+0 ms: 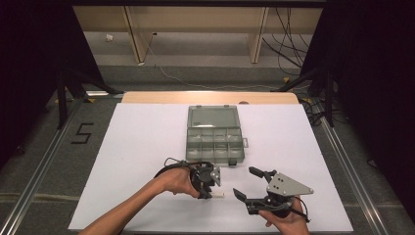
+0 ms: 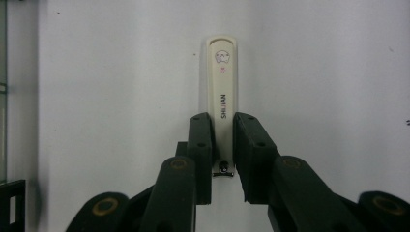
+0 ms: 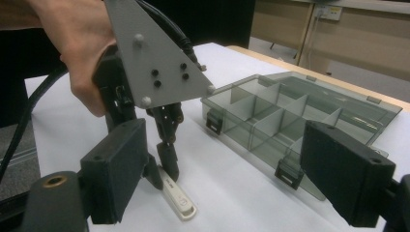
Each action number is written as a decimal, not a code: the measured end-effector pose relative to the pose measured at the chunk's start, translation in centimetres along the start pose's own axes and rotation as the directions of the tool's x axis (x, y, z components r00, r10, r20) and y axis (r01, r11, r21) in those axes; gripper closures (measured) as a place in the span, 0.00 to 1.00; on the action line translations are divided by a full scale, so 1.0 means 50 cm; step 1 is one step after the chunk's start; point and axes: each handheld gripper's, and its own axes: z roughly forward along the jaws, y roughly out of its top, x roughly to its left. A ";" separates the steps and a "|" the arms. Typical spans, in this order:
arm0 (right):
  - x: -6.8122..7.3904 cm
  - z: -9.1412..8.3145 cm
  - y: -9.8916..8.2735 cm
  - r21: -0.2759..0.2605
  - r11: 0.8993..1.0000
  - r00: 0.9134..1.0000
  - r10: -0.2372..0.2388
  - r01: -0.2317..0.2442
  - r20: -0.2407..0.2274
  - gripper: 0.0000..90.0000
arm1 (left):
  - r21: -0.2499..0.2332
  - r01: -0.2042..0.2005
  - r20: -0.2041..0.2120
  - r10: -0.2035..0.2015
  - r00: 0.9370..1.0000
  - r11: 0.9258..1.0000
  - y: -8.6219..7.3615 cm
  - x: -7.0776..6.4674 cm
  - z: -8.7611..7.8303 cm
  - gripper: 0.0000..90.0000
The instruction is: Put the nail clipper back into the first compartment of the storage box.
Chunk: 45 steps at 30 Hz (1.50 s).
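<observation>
Black jaws of the left gripper (image 2: pixel 223 145) pinch a cream nail clipper (image 2: pixel 222 92) near its hinge end; the rest projects ahead, flat on the white table (image 2: pixel 329 87). Judged light, rigid, smooth-sided, so it may slip; grip mid-body across the narrow sides. Right gripper (image 1: pixel 250 185) is spread, holding nothing, just beside it. Clear compartment box (image 1: pixel 214 134) lies open beyond; grey floor, cables behind.

Cream nail clipper (image 2: pixel 222 101) with a little cartoon face print, smoky see-through grey organizer box (image 1: pixel 214 133), white bench (image 1: pixel 142 142), black tools.
</observation>
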 end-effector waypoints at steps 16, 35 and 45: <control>-0.003 0.001 0.000 -0.014 1.000 1.000 -0.018 0.019 0.011 0.20 | -0.004 0.004 -0.039 -0.004 0.999 1.000 -0.001 0.006 -0.028 0.86; -0.003 0.002 0.000 -0.011 1.000 1.000 -0.019 0.019 0.010 0.20 | -0.056 0.121 -0.180 -0.129 0.975 0.991 -0.044 0.058 -0.155 0.86; 0.000 0.001 0.000 0.001 1.000 1.000 -0.001 0.001 0.004 0.20 | -0.103 0.214 -0.246 -0.234 0.941 0.971 -0.063 0.117 -0.192 0.86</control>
